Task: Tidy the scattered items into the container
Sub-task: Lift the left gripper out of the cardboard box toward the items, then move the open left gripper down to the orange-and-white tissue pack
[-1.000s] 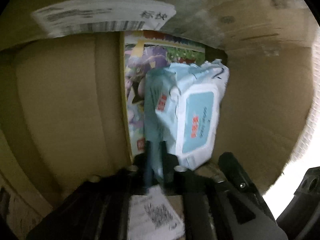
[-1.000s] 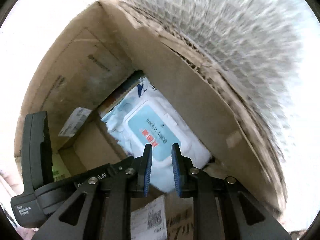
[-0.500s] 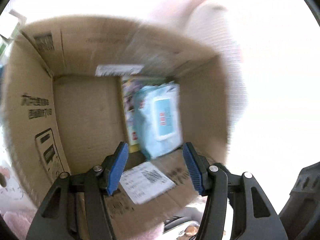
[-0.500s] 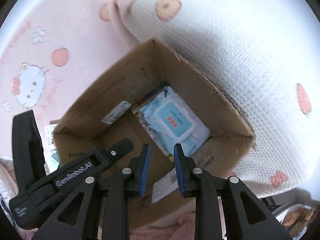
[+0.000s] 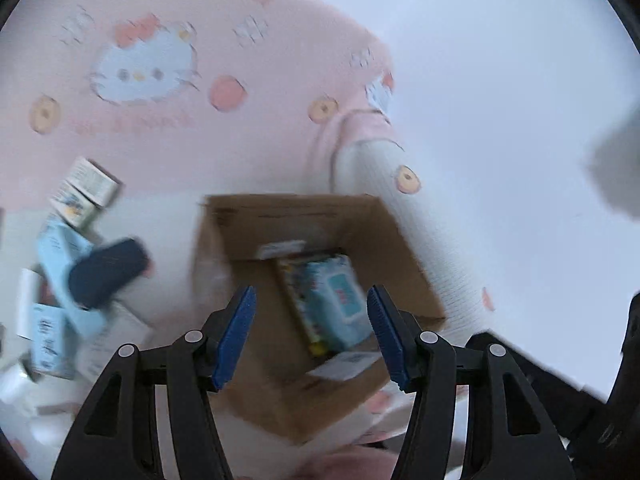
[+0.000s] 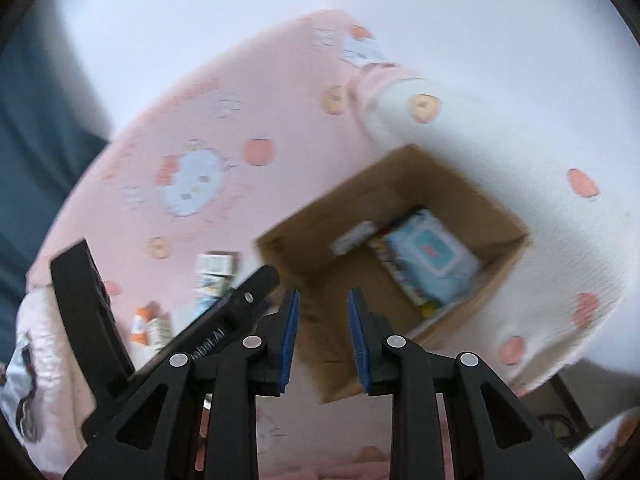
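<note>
Left wrist, wipes pack [image 5: 343,307] in cardboard box [image 5: 384,236], beyond spread empty fingers [image 5: 236,332]

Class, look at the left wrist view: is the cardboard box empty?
No. The cardboard box holds a blue wipes pack lying on a colourful book.

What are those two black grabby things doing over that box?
A person is tidying things on a pink cartoon blanket into a cardboard box, holding a gripper in each hand. At this moment both grippers are empty and above the box: the left gripper is wide open, and the right gripper has a small gap with nothing in it. A blue pack of wet wipes lies inside the box on a colourful flat packet. More small boxes wait in a pile beside it.
</note>
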Demonstrator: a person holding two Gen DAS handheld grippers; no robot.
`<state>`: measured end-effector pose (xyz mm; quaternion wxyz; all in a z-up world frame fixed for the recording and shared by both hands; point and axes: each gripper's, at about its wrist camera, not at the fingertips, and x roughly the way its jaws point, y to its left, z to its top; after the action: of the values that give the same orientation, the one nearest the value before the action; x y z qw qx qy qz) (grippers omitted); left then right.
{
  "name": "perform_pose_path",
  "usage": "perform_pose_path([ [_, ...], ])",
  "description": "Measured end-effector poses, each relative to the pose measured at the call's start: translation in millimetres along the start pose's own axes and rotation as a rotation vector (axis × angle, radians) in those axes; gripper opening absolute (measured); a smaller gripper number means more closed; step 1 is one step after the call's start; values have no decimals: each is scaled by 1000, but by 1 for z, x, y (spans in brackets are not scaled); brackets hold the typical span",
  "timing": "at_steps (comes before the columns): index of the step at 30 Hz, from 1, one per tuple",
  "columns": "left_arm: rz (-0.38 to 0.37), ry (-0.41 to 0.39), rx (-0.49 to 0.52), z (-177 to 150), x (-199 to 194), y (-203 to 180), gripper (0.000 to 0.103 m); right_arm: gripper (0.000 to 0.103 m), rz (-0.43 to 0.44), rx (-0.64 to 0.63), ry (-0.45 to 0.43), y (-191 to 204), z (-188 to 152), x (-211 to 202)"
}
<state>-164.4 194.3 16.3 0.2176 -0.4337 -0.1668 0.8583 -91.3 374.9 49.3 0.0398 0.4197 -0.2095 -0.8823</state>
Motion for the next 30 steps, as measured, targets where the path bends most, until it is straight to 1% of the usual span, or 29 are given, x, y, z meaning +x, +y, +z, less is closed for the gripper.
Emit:
perform_pose_path([
  [3, 53, -53, 89, -19, -24, 26, 62, 24, 57, -25, -4, 14, -26, 9],
  [6, 88, -64, 161, -39, -43, 58, 63, 24, 120, -36, -2, 25, -58, 29],
  [8, 107, -54, 206, -52, -51, 81, 63, 24, 155, -41, -1, 32, -80, 42],
  [10, 130, -37, 235, -61, -57, 101, 63, 24, 166, -36, 10, 39, -95, 48],
  [11, 137, -34, 248, -64, -58, 108, 63, 24, 186, -35, 21, 44, -105, 53],
  [14, 157, -4, 290, -75, -60, 136, 63, 24, 228, -25, 46, 52, -124, 69],
  [15, 153, 7, 290, -78, -60, 147, 63, 25, 235, -35, 49, 55, -129, 72],
  [17, 152, 23, 282, -83, -63, 167, 63, 31, 239, -74, 54, 67, -138, 82],
  [18, 157, 24, 280, -86, -64, 177, 63, 38, 235, -84, 55, 71, -142, 87],
  [19, 157, 24, 277, -89, -65, 185, 63, 42, 237, -90, 61, 77, -146, 94],
  [22, 167, 42, 266, -95, -68, 209, 63, 43, 279, -70, 87, 89, -156, 115],
  [25, 183, 51, 248, -100, -67, 231, 63, 45, 305, -66, 132, 102, -164, 141],
  [28, 205, 69, 205, -101, -63, 257, 63, 46, 303, -60, 193, 113, -176, 169],
  [30, 211, 103, 153, -103, -61, 278, 63, 46, 297, -42, 239, 116, -184, 186],
])
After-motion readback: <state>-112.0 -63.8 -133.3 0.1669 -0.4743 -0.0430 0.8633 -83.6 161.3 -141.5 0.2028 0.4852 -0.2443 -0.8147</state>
